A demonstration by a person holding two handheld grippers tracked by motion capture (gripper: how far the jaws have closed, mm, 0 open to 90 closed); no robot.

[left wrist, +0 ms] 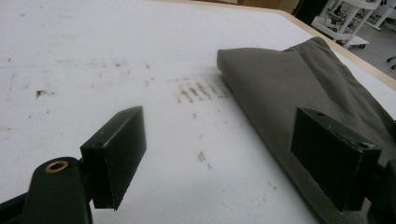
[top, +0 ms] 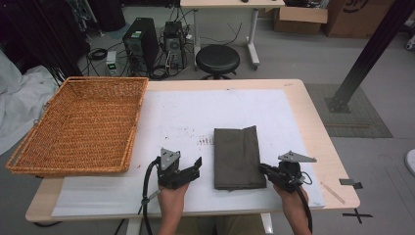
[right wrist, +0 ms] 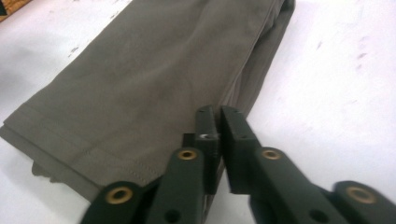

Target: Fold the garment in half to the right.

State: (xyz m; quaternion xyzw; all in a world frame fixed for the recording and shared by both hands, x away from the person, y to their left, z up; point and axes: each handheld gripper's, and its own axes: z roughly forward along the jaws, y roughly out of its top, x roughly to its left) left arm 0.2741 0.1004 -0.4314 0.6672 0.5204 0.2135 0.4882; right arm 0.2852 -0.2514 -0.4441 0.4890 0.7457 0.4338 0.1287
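A folded olive-grey cloth (top: 237,156) lies flat on the white sheet (top: 186,112) near the table's front. My left gripper (top: 197,167) is just left of the cloth's near left edge, and it is open. In the left gripper view its jaws (left wrist: 233,154) stand wide apart, with bare sheet and the cloth (left wrist: 299,84) edge between them and nothing touched. My right gripper (top: 265,171) is at the cloth's near right corner. In the right gripper view its jaws (right wrist: 219,119) are nearly together, and the cloth (right wrist: 154,79) edge runs into the narrow slit between them.
A large wicker basket (top: 73,170) sits at the table's left, overhanging the edge. The wooden table (top: 315,142) rim shows right of the sheet. A black stool (top: 218,59), computer towers and cables stand on the floor beyond the far edge.
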